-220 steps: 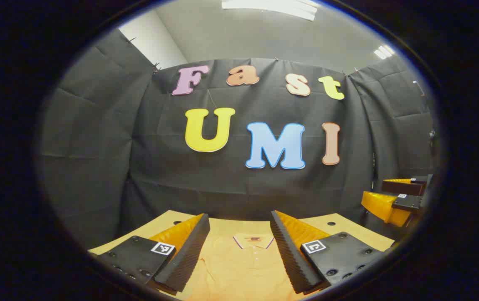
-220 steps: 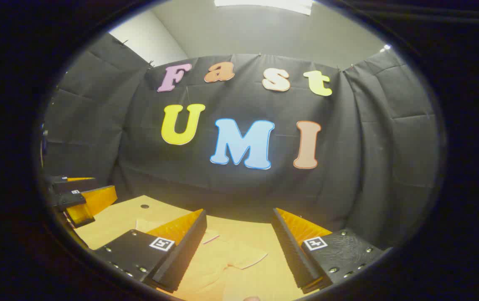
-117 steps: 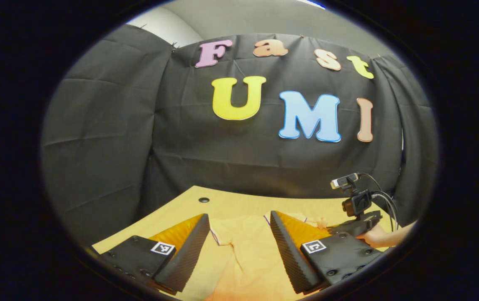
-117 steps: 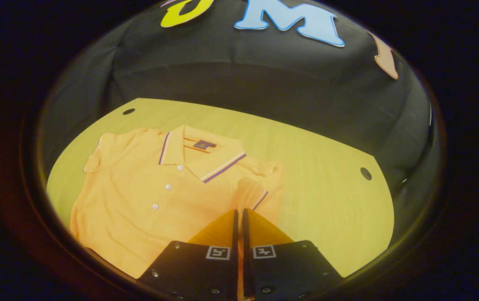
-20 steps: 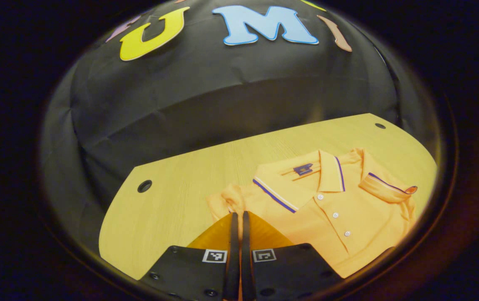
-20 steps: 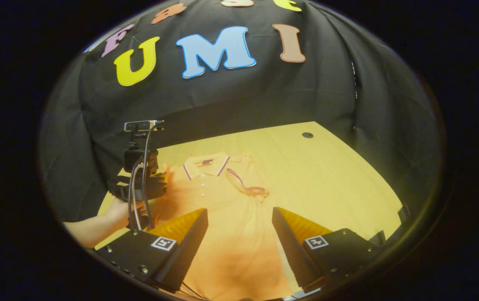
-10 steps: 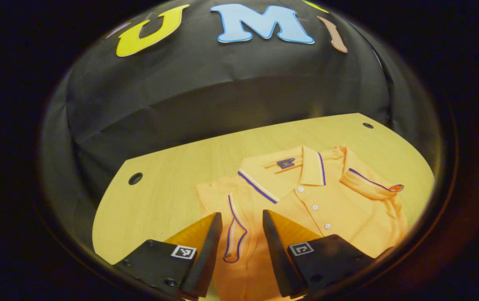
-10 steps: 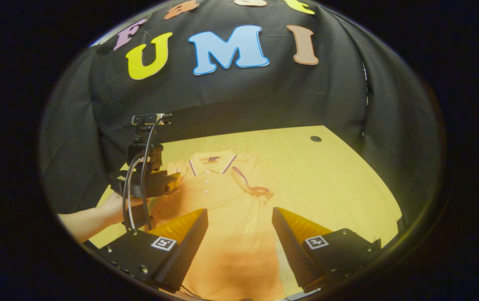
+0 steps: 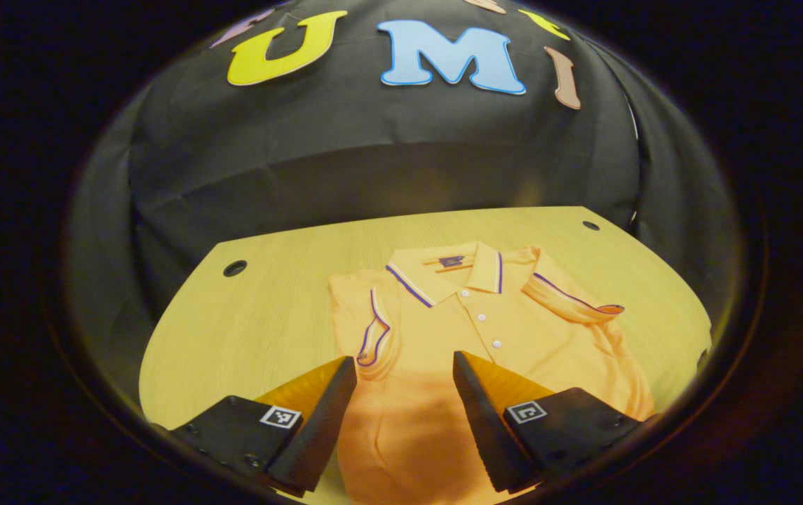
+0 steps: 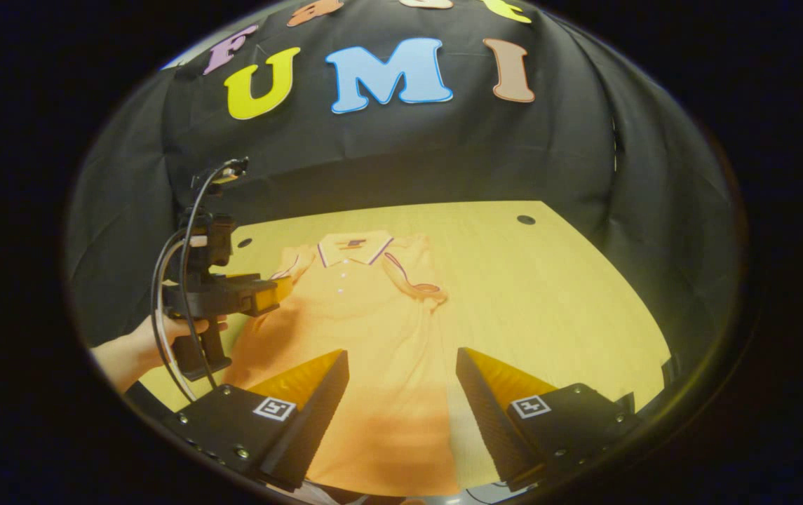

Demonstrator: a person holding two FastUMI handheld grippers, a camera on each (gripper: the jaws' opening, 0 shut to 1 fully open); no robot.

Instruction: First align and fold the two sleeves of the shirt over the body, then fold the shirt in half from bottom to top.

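Observation:
An orange polo shirt (image 9: 485, 337) lies face up on the wooden table (image 9: 254, 330), collar toward the far wall. Both short sleeves are folded in over the body: one sleeve (image 9: 373, 330) at the left, the other sleeve (image 9: 569, 298) at the right. My left gripper (image 9: 401, 393) hangs open above the shirt's lower left chest, holding nothing. In the right gripper view the shirt (image 10: 366, 330) stretches away, and my right gripper (image 10: 401, 393) stands open over its lower hem. The left gripper (image 10: 233, 294), held by a hand (image 10: 142, 344), hovers at the shirt's left side.
Round cable holes sit at the table's far corners: a cable hole (image 9: 235, 268) at the left, another cable hole (image 9: 590, 225) at the right. The black cloth wall rises just behind the table. Bare wood lies on both sides of the shirt.
My left gripper has let go of the left sleeve, which now lies folded on the body, and has opened wide and drawn back. The right gripper stays open over the hem.

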